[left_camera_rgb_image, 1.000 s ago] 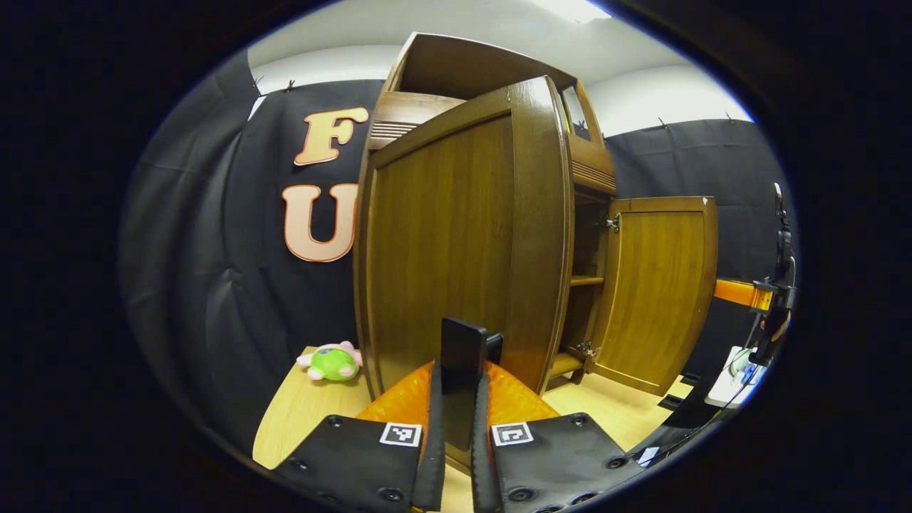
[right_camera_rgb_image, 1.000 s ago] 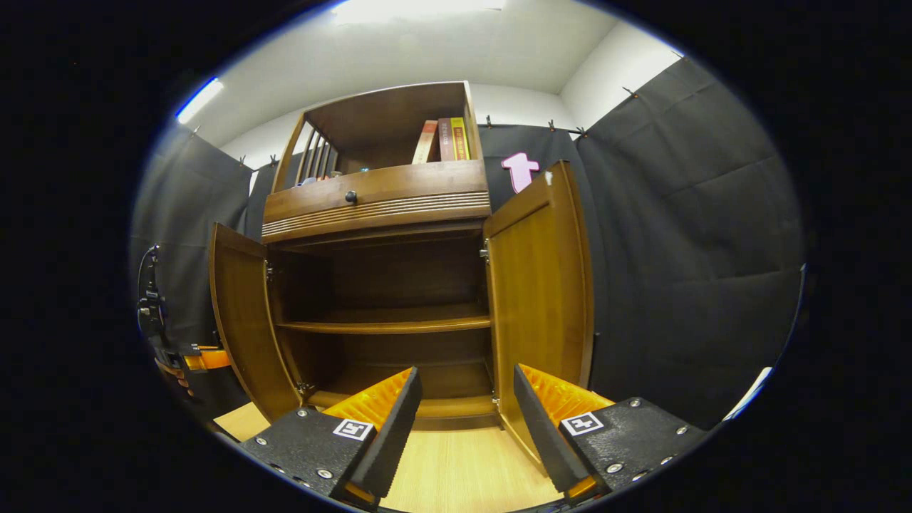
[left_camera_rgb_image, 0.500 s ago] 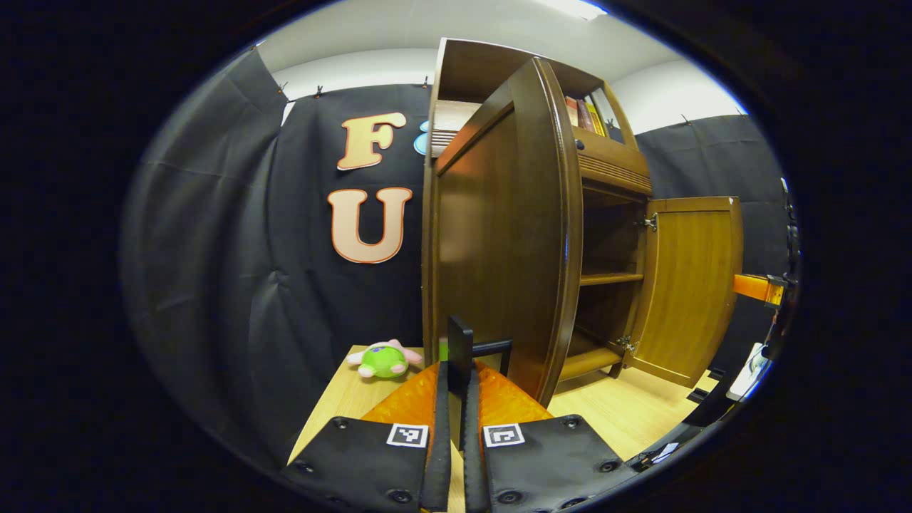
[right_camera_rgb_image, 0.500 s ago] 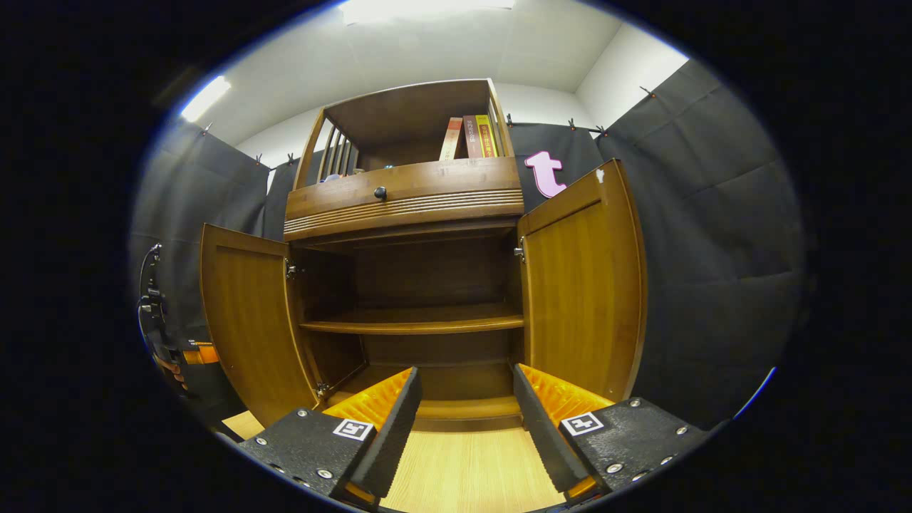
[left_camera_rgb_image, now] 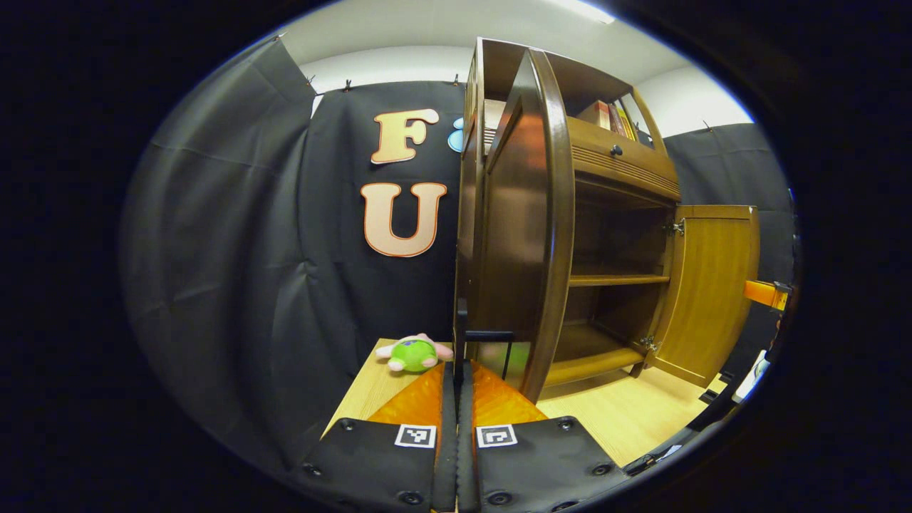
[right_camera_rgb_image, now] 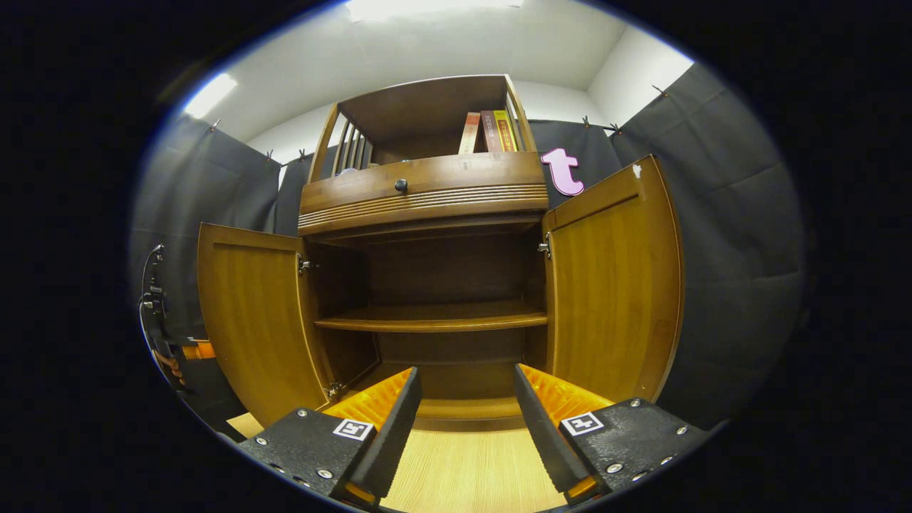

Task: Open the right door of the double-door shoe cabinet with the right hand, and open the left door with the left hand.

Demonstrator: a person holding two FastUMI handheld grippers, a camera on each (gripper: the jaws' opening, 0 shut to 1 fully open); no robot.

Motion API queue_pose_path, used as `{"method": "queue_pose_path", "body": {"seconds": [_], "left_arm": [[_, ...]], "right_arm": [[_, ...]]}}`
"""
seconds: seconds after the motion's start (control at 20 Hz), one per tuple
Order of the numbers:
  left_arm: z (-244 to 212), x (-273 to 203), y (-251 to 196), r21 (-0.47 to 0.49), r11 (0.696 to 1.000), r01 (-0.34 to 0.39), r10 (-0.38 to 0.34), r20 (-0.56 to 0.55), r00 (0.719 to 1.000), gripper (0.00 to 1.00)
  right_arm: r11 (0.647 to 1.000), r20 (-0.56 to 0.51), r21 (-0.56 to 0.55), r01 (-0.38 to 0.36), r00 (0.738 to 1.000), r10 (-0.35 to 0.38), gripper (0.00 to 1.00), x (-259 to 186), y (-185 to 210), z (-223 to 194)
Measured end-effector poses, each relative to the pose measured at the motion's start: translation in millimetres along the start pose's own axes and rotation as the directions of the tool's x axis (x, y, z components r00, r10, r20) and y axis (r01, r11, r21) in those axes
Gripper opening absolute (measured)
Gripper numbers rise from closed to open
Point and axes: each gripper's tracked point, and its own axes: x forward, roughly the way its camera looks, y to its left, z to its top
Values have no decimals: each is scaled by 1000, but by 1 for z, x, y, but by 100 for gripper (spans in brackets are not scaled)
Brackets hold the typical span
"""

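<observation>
No legible text on the book spines (right_camera_rgb_image: 491,132).

Black cloth walls (left_camera_rgb_image: 235,235) are hanging around the booth under a white ceiling (right_camera_rgb_image: 427,43), where a ceiling light (right_camera_rgb_image: 208,92) is glowing. A light wooden worktop (right_camera_rgb_image: 470,470) is stretching across the bottom, with a green and pink plush toy (left_camera_rgb_image: 415,353) lying on it by the cloth.
</observation>
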Motion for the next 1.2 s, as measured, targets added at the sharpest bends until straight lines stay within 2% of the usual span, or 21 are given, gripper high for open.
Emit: {"method": "queue_pose_path", "body": {"seconds": [0.4, 0.6, 0.75, 0.85, 1.0, 1.2], "left_arm": [[0, -26, 2, -41, 999, 7, -8, -14, 1000, 7], [21, -49, 8, -25, 998, -51, 51, 23, 998, 7], [48, -67, -5, -5, 998, -67, 67, 76, 995, 7], [65, -77, -26, -9, 999, -45, 46, 108, 993, 7], [81, -79, -48, -7, 999, -50, 50, 114, 992, 8], [108, -69, -78, 1, 998, -59, 59, 155, 986, 41]], "right_arm": [[1000, -18, 14, -14, 1000, 14, 81, 8, -4, -12], [1000, -16, 18, -21, 1000, 21, 81, 10, -7, -14], [1000, -3, 17, -20, 1000, 20, 81, 11, -13, -3], [1000, 7, 18, -16, 1000, 15, 81, 8, -17, 5], [1000, 20, 9, -9, 1000, 8, 81, 0, -21, 19], [1000, 31, -8, -7, 999, 7, 81, -9, -34, 41]]}}
